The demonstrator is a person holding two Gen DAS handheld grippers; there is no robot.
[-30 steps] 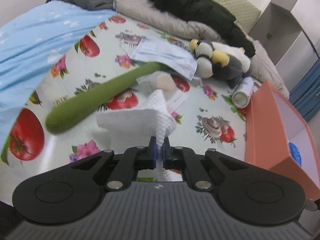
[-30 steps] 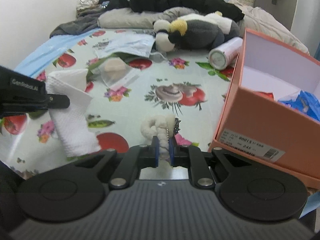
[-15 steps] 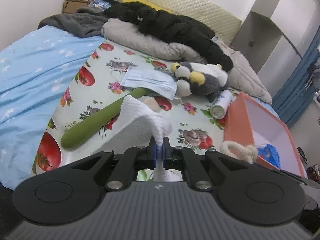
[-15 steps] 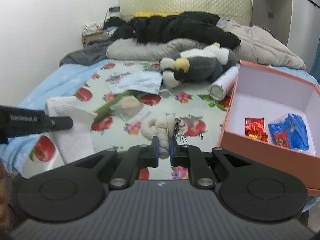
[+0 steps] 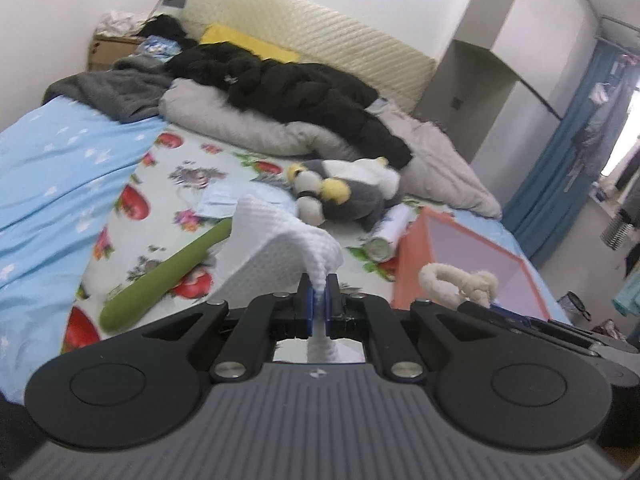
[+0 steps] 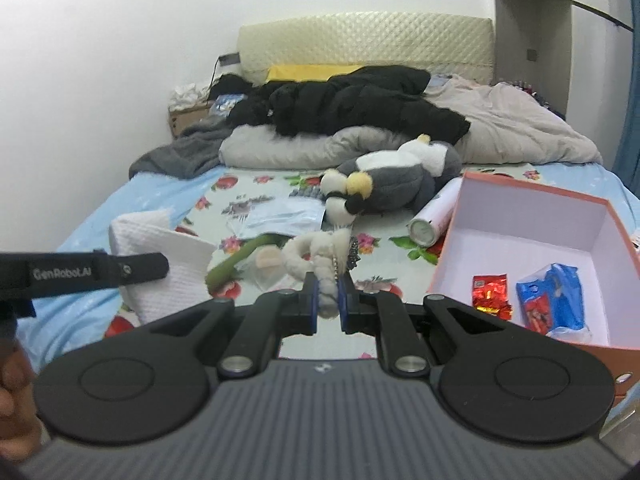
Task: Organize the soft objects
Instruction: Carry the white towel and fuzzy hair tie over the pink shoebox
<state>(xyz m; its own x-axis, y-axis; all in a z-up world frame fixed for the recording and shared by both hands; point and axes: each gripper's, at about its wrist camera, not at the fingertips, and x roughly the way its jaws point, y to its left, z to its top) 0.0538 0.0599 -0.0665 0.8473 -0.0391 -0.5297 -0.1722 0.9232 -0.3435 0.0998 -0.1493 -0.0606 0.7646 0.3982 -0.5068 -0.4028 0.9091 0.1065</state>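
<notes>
Left gripper (image 5: 318, 304) pinches a fold of the white cloth (image 5: 276, 240) at frame centre, lifted clear of the bed; right gripper (image 6: 328, 298) is clamped on the cream plush ring (image 6: 320, 252); both presumably raised for carrying to the orange box (image 6: 520, 196), lower right.

the box (image 6: 532, 216) mouth is left open from above; its floor is partly taken by snack packets (image 6: 546, 306).
</notes>
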